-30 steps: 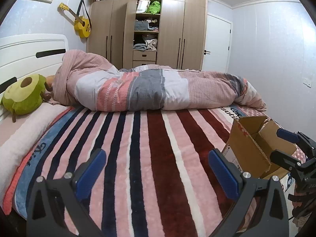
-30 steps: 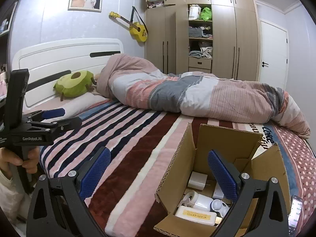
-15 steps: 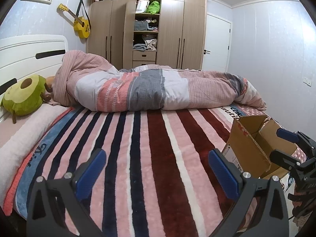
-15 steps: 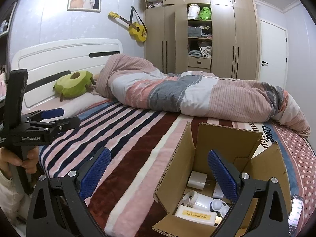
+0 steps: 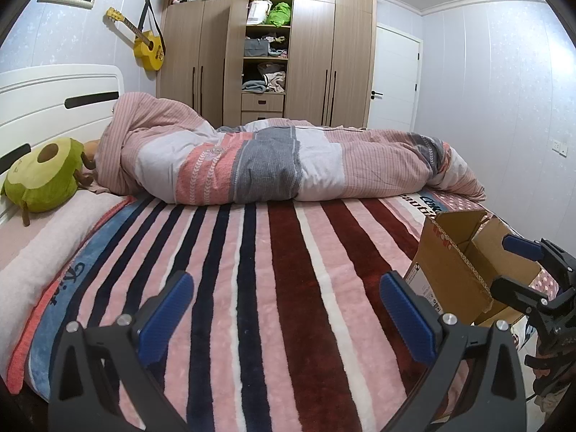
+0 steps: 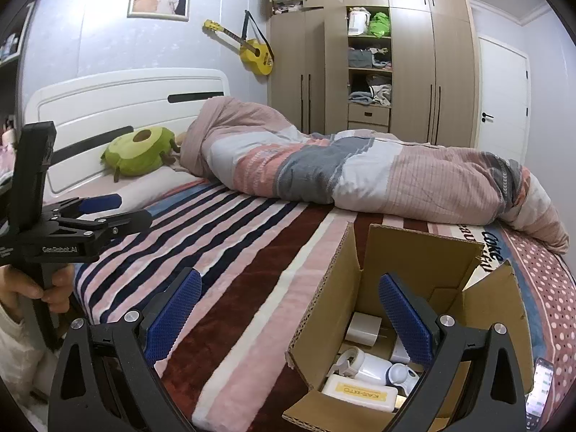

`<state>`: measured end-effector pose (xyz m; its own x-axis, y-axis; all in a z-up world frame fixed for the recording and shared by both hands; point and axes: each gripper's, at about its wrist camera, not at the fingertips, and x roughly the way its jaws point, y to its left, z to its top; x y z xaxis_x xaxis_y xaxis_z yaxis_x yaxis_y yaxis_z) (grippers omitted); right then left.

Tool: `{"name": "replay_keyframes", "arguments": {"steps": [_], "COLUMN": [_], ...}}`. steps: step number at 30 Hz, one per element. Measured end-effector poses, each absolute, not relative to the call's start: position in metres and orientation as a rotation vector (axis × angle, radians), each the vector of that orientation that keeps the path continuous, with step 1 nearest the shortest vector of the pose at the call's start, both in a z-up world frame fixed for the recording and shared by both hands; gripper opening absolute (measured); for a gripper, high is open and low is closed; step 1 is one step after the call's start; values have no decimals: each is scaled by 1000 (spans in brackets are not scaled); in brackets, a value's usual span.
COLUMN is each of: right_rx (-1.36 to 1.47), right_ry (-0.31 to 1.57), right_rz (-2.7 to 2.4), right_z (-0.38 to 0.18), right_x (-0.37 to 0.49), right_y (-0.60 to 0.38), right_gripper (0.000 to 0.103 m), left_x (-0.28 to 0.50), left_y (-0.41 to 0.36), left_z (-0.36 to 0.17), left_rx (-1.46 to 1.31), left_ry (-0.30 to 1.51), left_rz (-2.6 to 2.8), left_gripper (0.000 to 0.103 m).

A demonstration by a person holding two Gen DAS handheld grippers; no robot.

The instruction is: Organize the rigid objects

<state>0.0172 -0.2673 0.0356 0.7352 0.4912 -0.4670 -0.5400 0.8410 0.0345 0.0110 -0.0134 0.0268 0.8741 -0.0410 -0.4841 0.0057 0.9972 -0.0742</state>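
An open cardboard box (image 6: 414, 273) stands on the striped bed near its front right corner; it also shows in the left wrist view (image 5: 453, 270). Inside lie several white items: a charger block (image 6: 363, 327), a white bottle (image 6: 363, 365) and a flat white box with yellow print (image 6: 360, 392). My right gripper (image 6: 288, 316) is open and empty, just in front of and above the box. My left gripper (image 5: 286, 315) is open and empty over the striped blanket, left of the box. Each gripper shows in the other's view, the left one (image 6: 104, 212) and the right one (image 5: 518, 262).
A rolled pink, grey and white duvet (image 5: 288, 162) lies across the far side of the bed. A green avocado plush (image 5: 43, 176) rests by the white headboard (image 6: 126, 108). A phone (image 6: 538, 392) lies at the bed's right edge. A wardrobe (image 5: 280, 46) and door (image 5: 392, 79) stand behind.
Nothing has visibly changed apart from a very slight drift of both views; both grippers stay open.
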Motion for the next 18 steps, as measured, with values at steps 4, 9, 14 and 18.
{"name": "replay_keyframes", "arguments": {"steps": [4, 9, 14, 18], "right_rx": [-106, -107, -107, -108], "right_ry": [484, 484, 484, 485], "right_rz": [572, 572, 572, 574], "right_z": [35, 35, 35, 35], "right_x": [18, 18, 18, 18], "right_y": [-268, -267, -268, -268], "right_gripper": [99, 99, 99, 99], "left_x": [12, 12, 13, 14], "left_y": [-11, -10, -4, -2], "left_z": [27, 27, 27, 27], "left_rx": [-68, -65, -67, -64], "left_ry": [505, 506, 511, 511], "left_rz": [-31, -31, -33, -33], "left_gripper": [102, 102, 102, 102]}}
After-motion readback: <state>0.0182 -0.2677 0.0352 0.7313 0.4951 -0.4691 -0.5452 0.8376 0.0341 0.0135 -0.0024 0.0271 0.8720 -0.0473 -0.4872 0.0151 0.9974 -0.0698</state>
